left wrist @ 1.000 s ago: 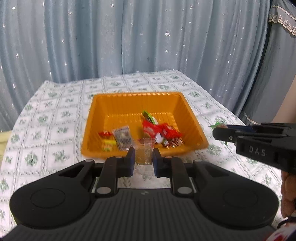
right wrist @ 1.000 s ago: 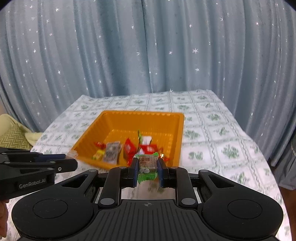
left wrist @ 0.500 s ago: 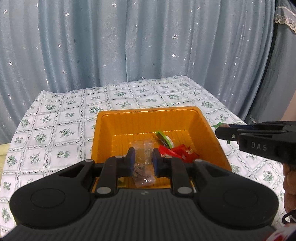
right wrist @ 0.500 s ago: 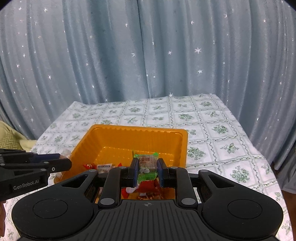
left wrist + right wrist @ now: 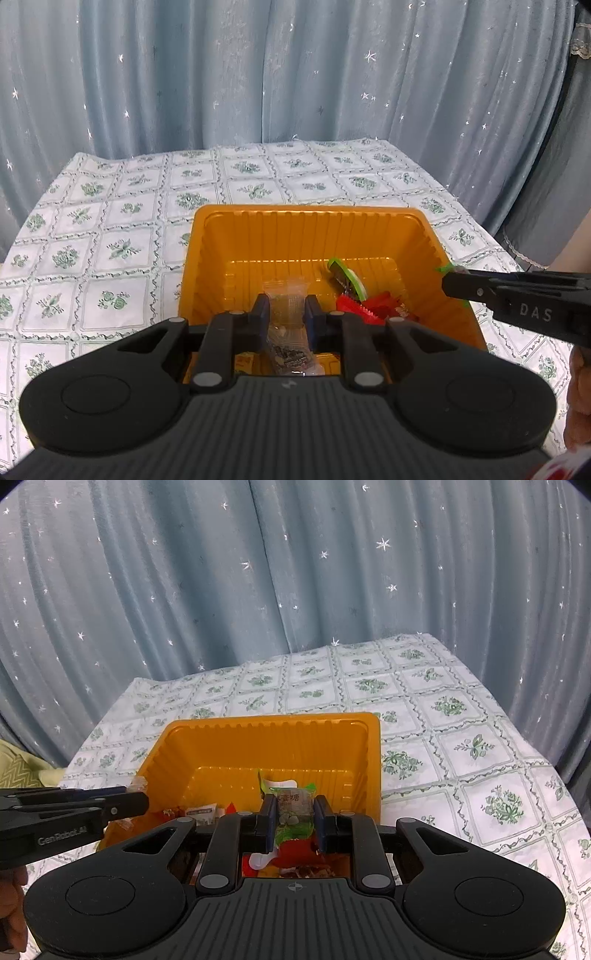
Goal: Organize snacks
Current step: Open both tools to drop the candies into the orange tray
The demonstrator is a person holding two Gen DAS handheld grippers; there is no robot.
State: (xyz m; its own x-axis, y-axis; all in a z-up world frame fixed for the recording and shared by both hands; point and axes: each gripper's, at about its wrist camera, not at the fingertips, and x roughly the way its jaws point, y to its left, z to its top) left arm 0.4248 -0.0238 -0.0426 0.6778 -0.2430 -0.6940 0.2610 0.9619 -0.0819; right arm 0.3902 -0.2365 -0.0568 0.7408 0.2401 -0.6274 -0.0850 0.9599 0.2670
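An orange tray [image 5: 306, 225] [image 5: 266, 734] sits on the flowered tablecloth and holds several wrapped snacks, among them red packets [image 5: 373, 304] and a green-edged one [image 5: 349, 277]. My left gripper [image 5: 287, 310] is shut on a clear plastic snack packet [image 5: 286, 301] and holds it over the tray's near side. My right gripper [image 5: 294, 812] is shut on a green-wrapped candy [image 5: 293, 805] and holds it over the tray's near right part. Each gripper shows in the other's view: the right [image 5: 517, 302], the left [image 5: 66, 812].
The table [image 5: 110, 221] with white and green flowered cloth extends to the left, right and far side of the tray. Blue star-patterned curtains [image 5: 295, 572] hang close behind it. A yellow-green cushion [image 5: 18, 775] lies off the table's left edge.
Both grippers have moved forward over the tray with their packets. The tray's near rim has passed under the fingers.
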